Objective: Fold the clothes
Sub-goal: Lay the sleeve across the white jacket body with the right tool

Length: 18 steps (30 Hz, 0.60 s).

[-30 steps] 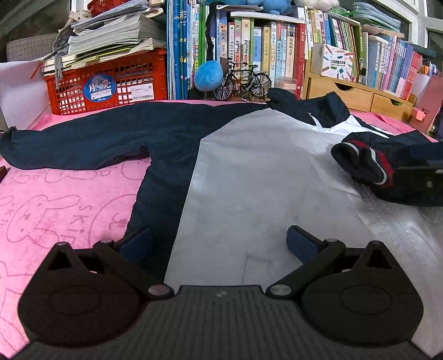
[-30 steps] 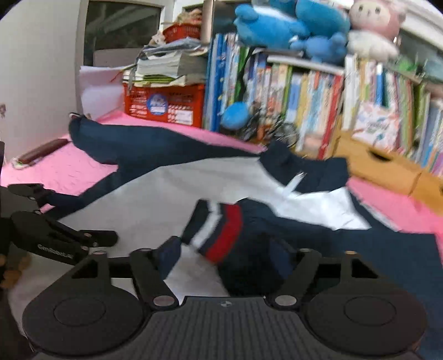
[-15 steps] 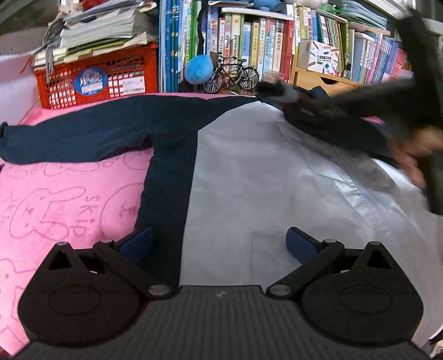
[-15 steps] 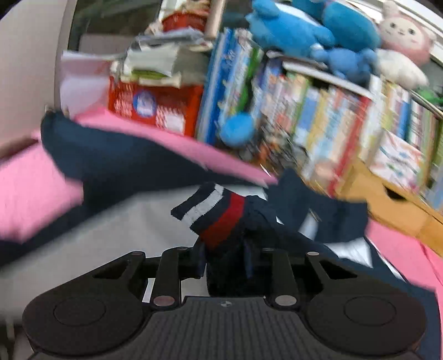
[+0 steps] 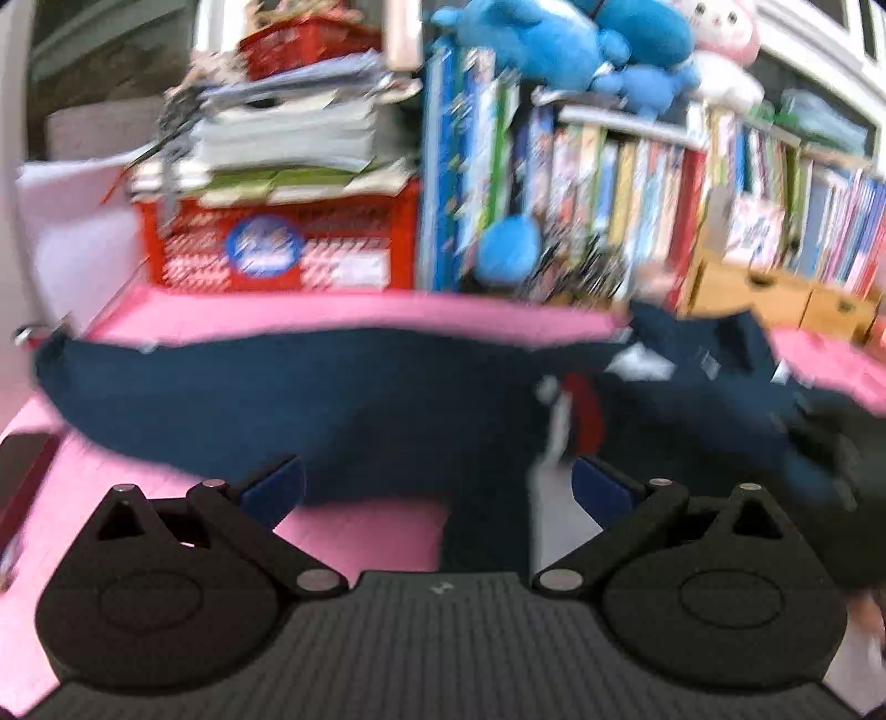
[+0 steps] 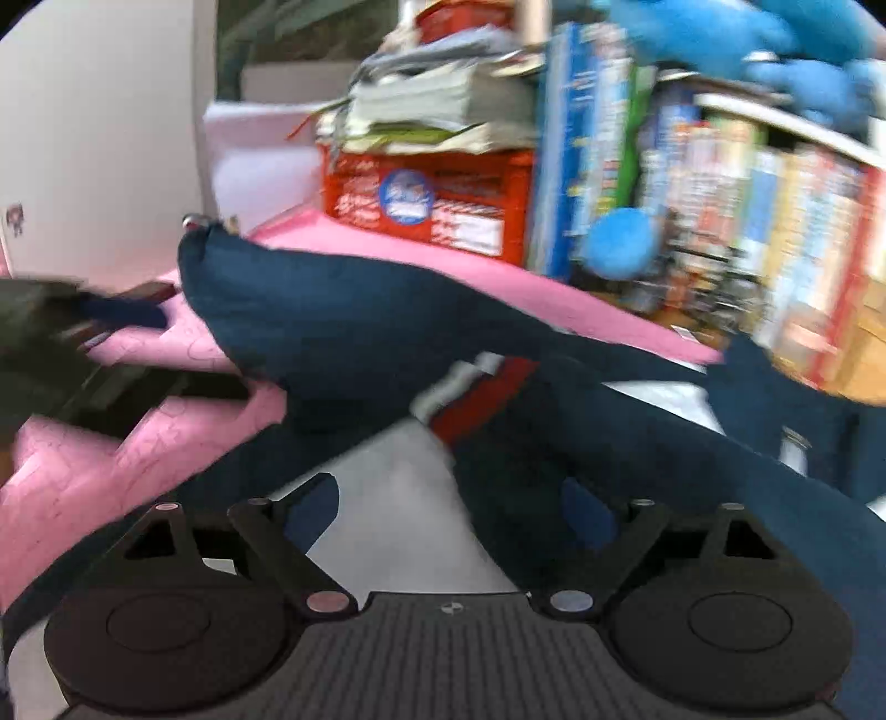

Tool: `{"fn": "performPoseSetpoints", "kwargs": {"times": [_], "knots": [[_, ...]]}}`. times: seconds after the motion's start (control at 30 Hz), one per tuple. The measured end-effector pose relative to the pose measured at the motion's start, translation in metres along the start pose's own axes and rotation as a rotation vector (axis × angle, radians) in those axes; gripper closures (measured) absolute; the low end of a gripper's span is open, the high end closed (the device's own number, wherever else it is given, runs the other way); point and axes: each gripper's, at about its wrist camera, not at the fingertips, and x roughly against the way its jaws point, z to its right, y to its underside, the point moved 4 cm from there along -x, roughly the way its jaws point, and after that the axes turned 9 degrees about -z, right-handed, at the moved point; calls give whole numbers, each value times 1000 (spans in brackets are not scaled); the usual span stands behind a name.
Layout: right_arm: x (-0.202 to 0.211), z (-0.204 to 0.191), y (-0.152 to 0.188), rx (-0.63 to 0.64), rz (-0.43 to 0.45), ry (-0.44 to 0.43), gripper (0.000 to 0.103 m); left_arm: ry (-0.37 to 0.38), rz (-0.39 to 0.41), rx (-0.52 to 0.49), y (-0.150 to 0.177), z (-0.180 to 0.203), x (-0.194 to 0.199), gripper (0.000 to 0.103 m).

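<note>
A navy and grey jacket (image 6: pixel 398 476) lies spread on the pink mat (image 6: pixel 138 443). Its right sleeve, ending in a red and white striped cuff (image 6: pixel 476 387), is folded across the grey body. My right gripper (image 6: pixel 451 512) hangs just behind that cuff. Its jaws are opening wide and the sleeve lies loose between them, with no pad pressing on it. My left gripper (image 5: pixel 437 487) is open and empty, above the other navy sleeve (image 5: pixel 249 399), which stretches out to the left. The same cuff (image 5: pixel 576 410) shows in the blurred left wrist view.
A red crate (image 6: pixel 426 199) under stacked papers, a row of books (image 5: pixel 637 183) and a wooden drawer box (image 5: pixel 775 299) line the back of the mat. Blue plush toys (image 5: pixel 554 39) sit on top. A dark flat object (image 5: pixel 22 471) lies at the mat's left edge.
My right gripper carried the cuffed sleeve leftward across the jacket, then let go, and its jaws have spread. My left gripper has risen and shifted toward the outstretched left sleeve.
</note>
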Motion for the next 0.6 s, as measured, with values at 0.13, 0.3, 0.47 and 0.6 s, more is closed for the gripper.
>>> {"fn": "performPoseSetpoints", "kwargs": {"times": [0.13,0.3,0.47,0.6], "knots": [[46,27,36,-74,32,123,3,113,63,-37,-23,48,-28,0],[83,88,83,-273,40,223,3,-51,-87,-136,-21,85,-92,0],[108,152,153,-430,-99,430,3,-23,-138,-111,-3,63,-113,0],[134,166,163,-561,-64,482,4,-20,-125,-120,0,61,-112,0]]}}
